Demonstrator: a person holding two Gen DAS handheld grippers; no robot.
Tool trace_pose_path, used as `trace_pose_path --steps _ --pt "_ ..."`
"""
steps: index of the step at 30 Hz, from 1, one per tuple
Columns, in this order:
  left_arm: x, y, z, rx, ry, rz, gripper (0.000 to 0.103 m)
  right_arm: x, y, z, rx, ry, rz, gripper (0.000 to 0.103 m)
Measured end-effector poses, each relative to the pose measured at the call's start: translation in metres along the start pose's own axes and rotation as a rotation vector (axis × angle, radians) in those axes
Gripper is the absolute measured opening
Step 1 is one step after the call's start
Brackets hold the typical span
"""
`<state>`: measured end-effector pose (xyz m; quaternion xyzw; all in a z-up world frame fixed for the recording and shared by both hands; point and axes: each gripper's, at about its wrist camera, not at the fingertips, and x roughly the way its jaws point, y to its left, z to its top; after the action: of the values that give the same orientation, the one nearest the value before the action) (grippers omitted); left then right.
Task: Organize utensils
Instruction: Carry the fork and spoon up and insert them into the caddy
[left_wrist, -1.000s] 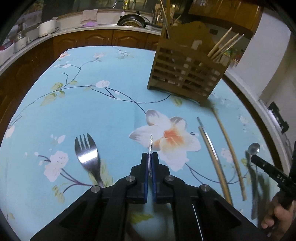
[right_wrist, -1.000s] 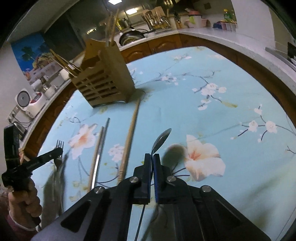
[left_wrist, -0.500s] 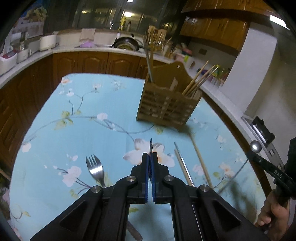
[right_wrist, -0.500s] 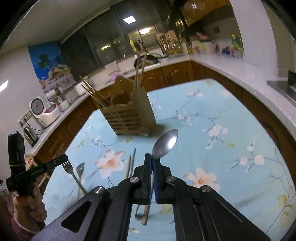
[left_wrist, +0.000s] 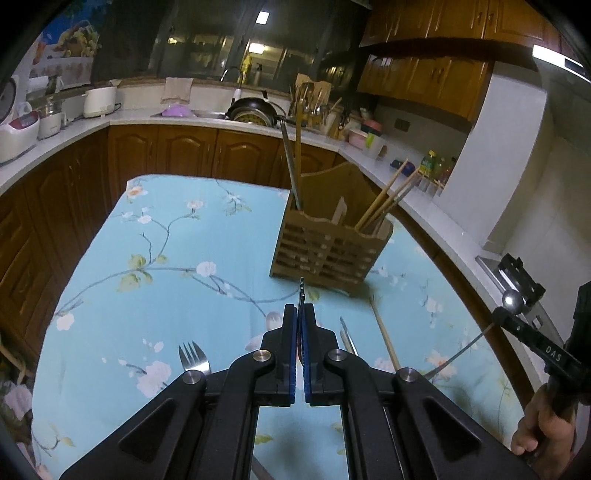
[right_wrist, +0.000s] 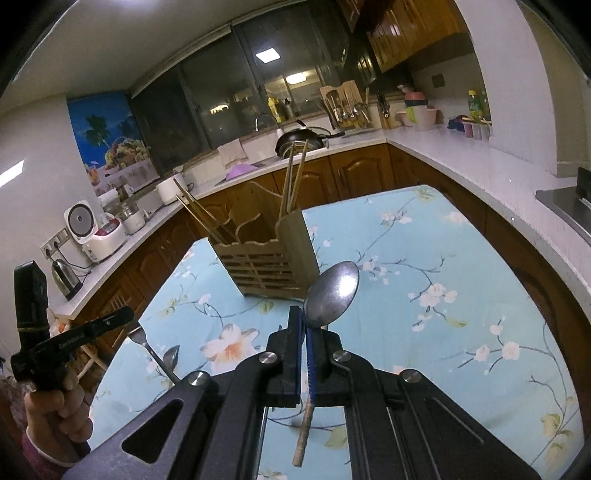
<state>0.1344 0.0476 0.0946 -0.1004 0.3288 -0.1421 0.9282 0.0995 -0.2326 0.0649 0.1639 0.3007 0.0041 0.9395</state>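
Observation:
My left gripper (left_wrist: 300, 312) is shut on a thin metal fork (left_wrist: 302, 291), seen edge-on, held above the table short of the wooden utensil holder (left_wrist: 328, 247). My right gripper (right_wrist: 304, 325) is shut on a metal spoon (right_wrist: 334, 299), bowl up, in front of the holder (right_wrist: 269, 262). The right gripper with its spoon also shows in the left wrist view (left_wrist: 511, 321). The left gripper and its fork show in the right wrist view (right_wrist: 122, 321). A second fork (left_wrist: 192, 358) lies on the blue floral cloth. Chopsticks stand in the holder.
A wooden chopstick (left_wrist: 384, 336) and metal chopsticks (left_wrist: 347, 338) lie on the cloth right of my left gripper. A second spoon (right_wrist: 171, 358) lies on the table at left. Kitchen counters (left_wrist: 184, 114) with appliances and a pan surround the table.
Both grippers have risen well above the table with their utensils. The views now look over the holder to the counters. The spoon bowl stands more upright.

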Motion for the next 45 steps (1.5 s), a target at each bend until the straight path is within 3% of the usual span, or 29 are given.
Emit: trace_pose_path --steps 14,26,30,37,45 --pt "0.000 0.000 0.043 0.022 -0.095 0.019 0.000 0.006 0.008 0.036 -0.032 -0.069 0.008 0.002" --pt "0.012 0.001 0.115 0.034 -0.282 0.089 0.000 0.024 0.026 0.102 -0.075 -0.191 0.002 0.002" --pt "0.031 0.002 0.128 0.022 -0.311 0.110 0.000 0.038 0.036 0.123 -0.103 -0.223 -0.012 0.002" --pt "0.081 -0.004 0.127 0.012 -0.324 0.171 0.000 0.070 0.048 0.136 -0.170 -0.238 -0.061 0.002" --pt "0.124 -0.025 0.115 0.031 -0.320 0.224 0.000 0.111 0.048 0.122 -0.210 -0.196 -0.086 0.002"
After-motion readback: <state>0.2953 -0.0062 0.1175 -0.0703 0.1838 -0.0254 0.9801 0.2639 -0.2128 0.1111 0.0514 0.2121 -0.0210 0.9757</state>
